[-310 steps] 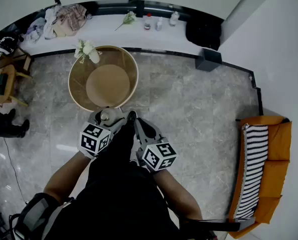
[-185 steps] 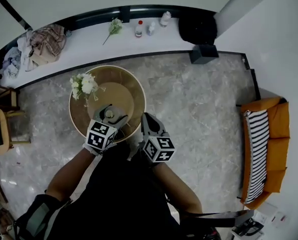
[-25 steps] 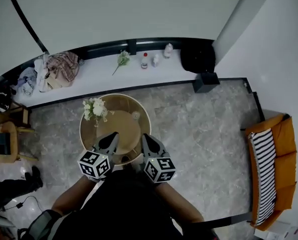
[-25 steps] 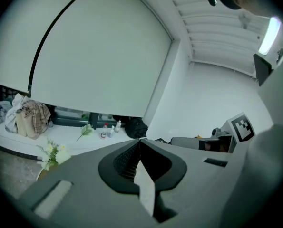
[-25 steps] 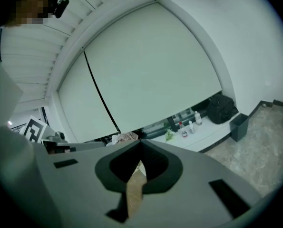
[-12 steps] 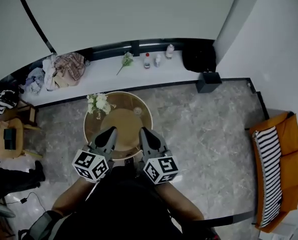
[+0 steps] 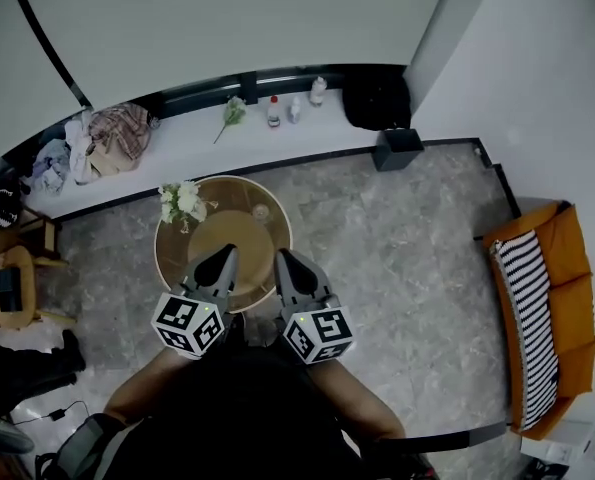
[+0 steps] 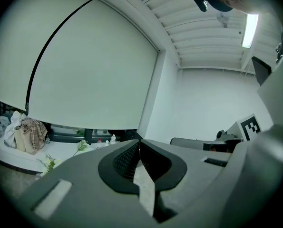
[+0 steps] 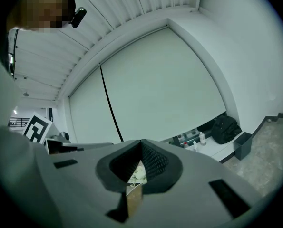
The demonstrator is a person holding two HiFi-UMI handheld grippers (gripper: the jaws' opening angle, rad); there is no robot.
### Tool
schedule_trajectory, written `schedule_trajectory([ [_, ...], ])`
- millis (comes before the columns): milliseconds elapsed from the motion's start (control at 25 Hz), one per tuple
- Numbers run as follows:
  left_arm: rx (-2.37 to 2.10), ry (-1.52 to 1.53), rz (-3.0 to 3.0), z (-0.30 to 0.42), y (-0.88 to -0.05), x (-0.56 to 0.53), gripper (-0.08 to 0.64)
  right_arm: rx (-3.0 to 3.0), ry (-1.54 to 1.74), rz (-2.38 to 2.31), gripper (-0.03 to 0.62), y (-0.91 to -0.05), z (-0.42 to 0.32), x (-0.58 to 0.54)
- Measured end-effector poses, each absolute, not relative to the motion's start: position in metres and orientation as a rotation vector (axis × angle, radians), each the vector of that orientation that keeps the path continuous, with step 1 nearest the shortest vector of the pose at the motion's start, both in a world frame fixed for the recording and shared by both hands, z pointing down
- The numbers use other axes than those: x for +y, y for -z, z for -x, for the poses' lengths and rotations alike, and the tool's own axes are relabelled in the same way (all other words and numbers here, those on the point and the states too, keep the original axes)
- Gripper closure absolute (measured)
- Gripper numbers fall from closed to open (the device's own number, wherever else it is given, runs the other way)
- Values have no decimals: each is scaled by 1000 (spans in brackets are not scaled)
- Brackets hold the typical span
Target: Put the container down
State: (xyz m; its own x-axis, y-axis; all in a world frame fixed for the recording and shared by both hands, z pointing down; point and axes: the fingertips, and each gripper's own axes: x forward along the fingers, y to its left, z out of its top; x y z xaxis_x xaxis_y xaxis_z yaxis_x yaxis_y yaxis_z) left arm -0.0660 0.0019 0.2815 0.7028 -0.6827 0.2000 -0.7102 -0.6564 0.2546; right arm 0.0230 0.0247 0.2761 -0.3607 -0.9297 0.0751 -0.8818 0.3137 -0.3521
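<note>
The left gripper [image 7: 225,259] and right gripper [image 7: 282,257] hover side by side over the near edge of the round surface [image 7: 213,245], fingers clenched on nothing. The container [image 7: 261,211] stands on the surface's far side, right of the flowers [image 7: 180,200], clear of both grippers.

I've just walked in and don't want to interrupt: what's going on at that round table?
A person holds a two-jaw tool in each hand over the near edge of the round table. The left tool and the right tool are both shut with nothing in them. The small clear container already stands on the table, apart from both tools, to the right of the white flowers in the head view. Putting it down looks done.
</note>
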Motion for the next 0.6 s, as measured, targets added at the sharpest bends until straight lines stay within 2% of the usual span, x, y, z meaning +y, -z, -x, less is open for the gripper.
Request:
schedule_trajectory([
  [600, -1101, -135, -2636, 95, -283, -29, 554, 2389, 541, 1733, 588, -281, 0, 1],
])
